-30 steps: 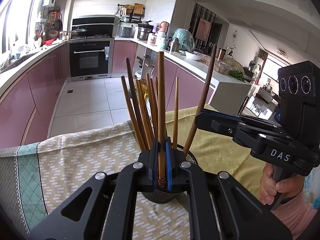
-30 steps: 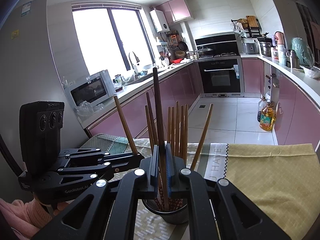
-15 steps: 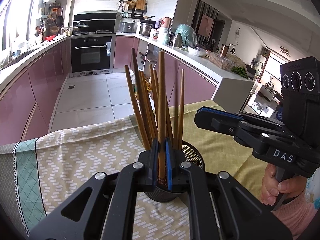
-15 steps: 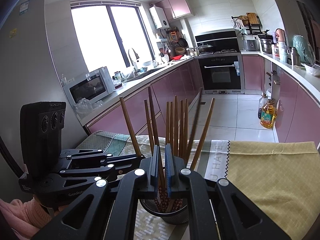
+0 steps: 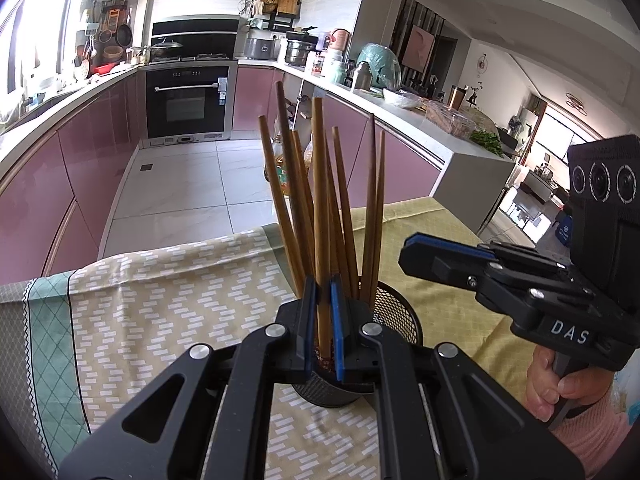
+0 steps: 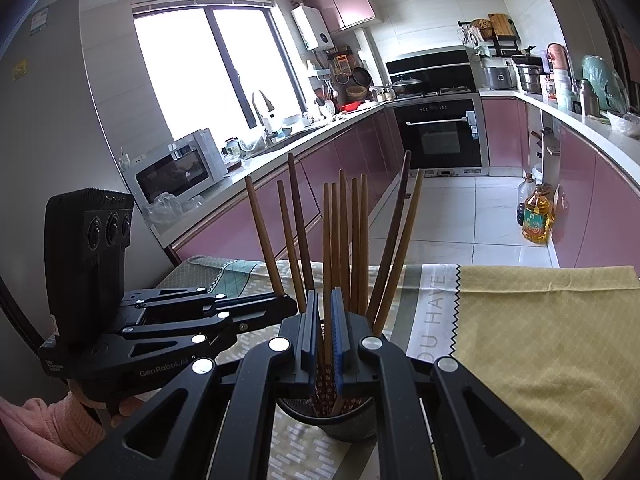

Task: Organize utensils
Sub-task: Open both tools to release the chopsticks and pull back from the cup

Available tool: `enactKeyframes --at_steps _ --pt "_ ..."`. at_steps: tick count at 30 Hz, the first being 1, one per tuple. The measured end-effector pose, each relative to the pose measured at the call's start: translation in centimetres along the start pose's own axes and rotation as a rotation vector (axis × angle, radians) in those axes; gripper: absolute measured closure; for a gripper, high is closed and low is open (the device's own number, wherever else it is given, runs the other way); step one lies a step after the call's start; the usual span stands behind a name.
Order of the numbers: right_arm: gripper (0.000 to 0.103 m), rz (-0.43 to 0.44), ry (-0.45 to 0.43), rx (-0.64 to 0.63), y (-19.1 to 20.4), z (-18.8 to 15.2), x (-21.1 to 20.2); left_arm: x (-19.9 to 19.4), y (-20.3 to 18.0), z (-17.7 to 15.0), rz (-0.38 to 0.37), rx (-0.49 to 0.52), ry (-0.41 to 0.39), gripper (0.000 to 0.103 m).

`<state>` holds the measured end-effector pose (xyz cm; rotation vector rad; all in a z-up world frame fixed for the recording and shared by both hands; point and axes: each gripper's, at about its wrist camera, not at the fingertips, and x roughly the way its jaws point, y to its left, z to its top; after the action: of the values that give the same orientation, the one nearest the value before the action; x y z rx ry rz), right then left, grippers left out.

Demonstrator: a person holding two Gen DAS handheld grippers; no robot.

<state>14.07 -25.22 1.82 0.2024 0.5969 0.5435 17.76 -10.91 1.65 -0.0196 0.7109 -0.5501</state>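
While both grippers are meeting over the table, the left gripper (image 5: 322, 320) is clamping a single wooden chopstick (image 5: 320, 200) between its blue pads. That chopstick is standing nearly upright, its top pointing to twelve o'clock in the left wrist view, and its patterned lower end is sitting inside the black mesh holder (image 5: 400, 316) just beyond the fingertips.

The other chopsticks (image 6: 344, 240) are resting in the same holder and fanning out. In the right wrist view some are leaning toward eleven o'clock, several are standing straight, and two, one of them darker (image 6: 394, 232), are tilting toward one o'clock.

The right gripper (image 6: 325, 332) is hovering close to the holder with its jaws drawn together and nothing pinched in them. The stick showing in the narrow slit between its pads is standing farther off in the holder. Seen from the left wrist, this gripper is coming in from three o'clock, its tip just beside the holder's rim and apart from the sticks, with a hand (image 5: 560, 388) in a pink sleeve gripping its handle at four o'clock.

The holder is sitting on a patterned beige tablecloth (image 5: 160, 300). A yellow cloth (image 6: 540, 340) is lying over it toward three o'clock in the right wrist view.
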Motion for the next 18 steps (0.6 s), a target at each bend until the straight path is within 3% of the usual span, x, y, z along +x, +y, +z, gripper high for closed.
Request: enactKeyframes --at_steps 7,9,13,18 --pt "0.095 0.006 0.020 0.006 0.1 -0.6 0.5 0.3 0.3 -0.3 0.028 0.000 -0.007 0.088" --pt "0.095 0.007 0.026 0.010 0.1 -0.9 0.6 0.2 0.3 -0.4 0.042 0.001 -0.015 0.077" --pt "0.094 0.005 0.034 0.016 0.1 -1.1 0.8 -0.1 0.5 -0.6 0.059 0.003 -0.028 0.070" --pt "0.080 -0.006 0.036 0.026 0.0 -1.7 0.8 -0.3 1.0 -1.0 0.085 -0.010 -0.036 0.054"
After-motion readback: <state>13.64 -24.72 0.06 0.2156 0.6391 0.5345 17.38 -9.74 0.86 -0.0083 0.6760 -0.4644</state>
